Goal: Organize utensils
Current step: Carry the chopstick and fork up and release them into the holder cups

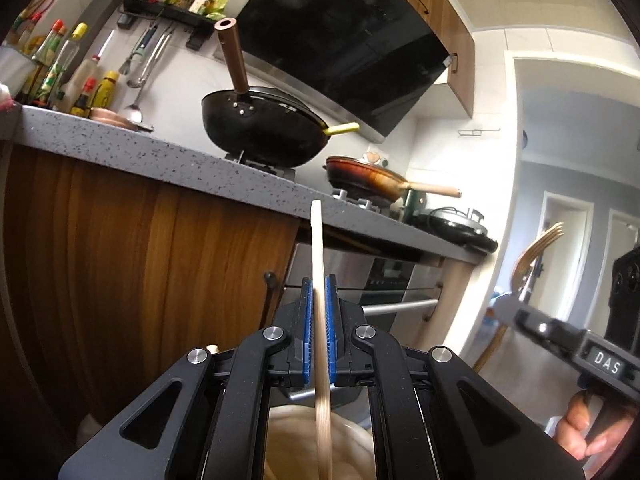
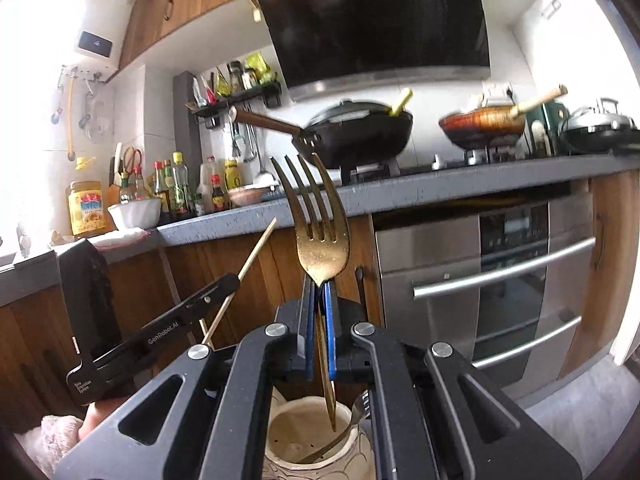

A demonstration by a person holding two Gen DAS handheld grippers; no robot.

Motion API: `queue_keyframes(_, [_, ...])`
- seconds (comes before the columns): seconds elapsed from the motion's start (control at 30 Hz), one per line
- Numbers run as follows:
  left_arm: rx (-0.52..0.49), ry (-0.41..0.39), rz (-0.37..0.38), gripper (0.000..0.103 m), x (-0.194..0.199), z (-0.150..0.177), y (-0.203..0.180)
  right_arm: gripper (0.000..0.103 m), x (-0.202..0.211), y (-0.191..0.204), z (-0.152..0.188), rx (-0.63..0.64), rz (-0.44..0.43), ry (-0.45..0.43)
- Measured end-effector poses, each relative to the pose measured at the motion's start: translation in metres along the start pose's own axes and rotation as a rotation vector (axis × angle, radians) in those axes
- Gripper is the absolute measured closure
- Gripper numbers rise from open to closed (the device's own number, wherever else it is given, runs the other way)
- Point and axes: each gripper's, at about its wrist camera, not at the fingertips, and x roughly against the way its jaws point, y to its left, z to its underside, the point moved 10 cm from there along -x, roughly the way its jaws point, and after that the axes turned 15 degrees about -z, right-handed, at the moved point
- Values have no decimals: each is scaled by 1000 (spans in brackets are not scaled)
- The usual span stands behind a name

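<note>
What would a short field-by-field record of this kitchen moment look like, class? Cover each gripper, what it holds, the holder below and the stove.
left gripper: shut on wooden chopstick, which points forward
right gripper: shut on gold fork, tines forward
utensil holder: cream ceramic pot under the right gripper, a silver utensil inside it
fork handle: its end hangs over the holder's mouth
stove: black wok and brown pan on the burners
countertop: grey, speckled, with sauce bottles

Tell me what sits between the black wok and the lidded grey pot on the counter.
A brown frying pan with a wooden handle, on the burner between black wok and lidded grey pot; clearest in the right wrist view.
</note>
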Motion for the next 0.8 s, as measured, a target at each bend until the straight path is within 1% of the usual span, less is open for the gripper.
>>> queue_keyframes(0.13, [-37,8,2,97,-4,13,-5,99,-14,-6,17,-15,-2,66])
queue_keyframes(0.23, [-66,12,4,96,4,18,-7,99,-20,-7,28,-12,5,109])
queue_keyframes(0.3, [-69,9,0,96,11,18,-5,99,-23,-9,35,-24,-5,137])
queue_keyframes(0.53, [-89,3,4,96,44,23,-2,99,-22,-8,45,-40,-21,175])
queue_keyframes(0.67, [-108,53,-27,96,50,39,2,99,-23,-9,49,-39,-11,188])
queue_keyframes(0.8, [-149,97,-61,96,47,51,3,99,-26,-12,52,-36,5,193])
